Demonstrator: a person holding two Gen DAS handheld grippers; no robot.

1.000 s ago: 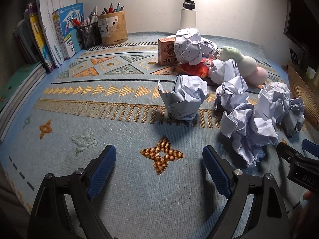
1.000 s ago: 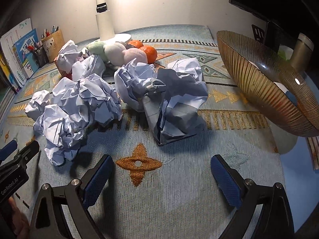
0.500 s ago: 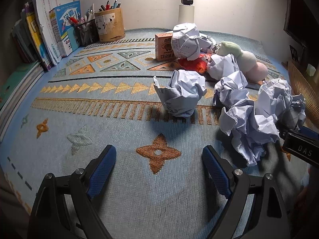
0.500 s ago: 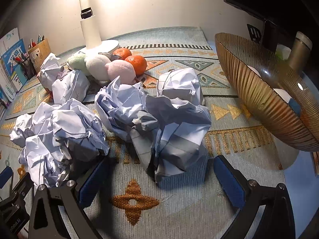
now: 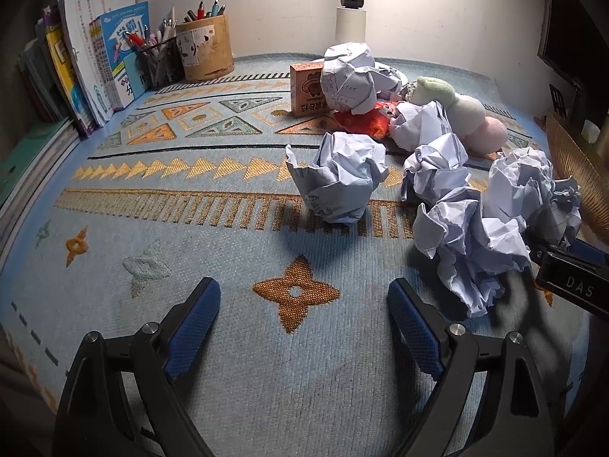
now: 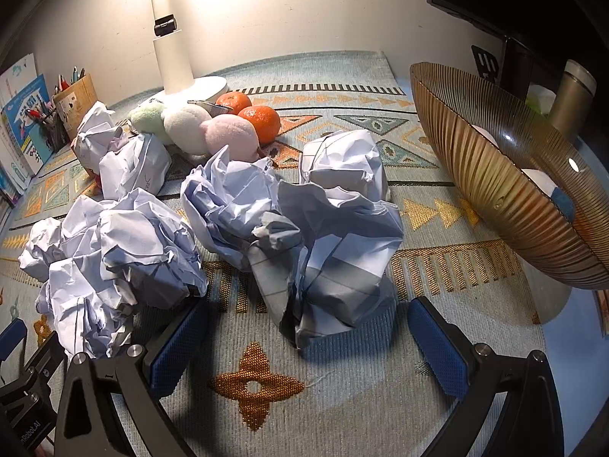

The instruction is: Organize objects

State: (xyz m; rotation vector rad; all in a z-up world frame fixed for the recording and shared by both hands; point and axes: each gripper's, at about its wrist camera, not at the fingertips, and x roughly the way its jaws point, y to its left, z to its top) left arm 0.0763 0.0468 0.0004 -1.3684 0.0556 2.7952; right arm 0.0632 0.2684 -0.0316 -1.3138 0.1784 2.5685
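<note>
Crumpled paper balls are heaped mid-mat, and the nearest one is framed at twelve o'clock of the right gripper, whose jaws are spread wide and touch nothing, apparently lined up for a grasp. The left gripper is held apart over bare mat. The ribbed amber bowl overhangs at two o'clock, narrowing that side; room is left at six o'clock.
</note>
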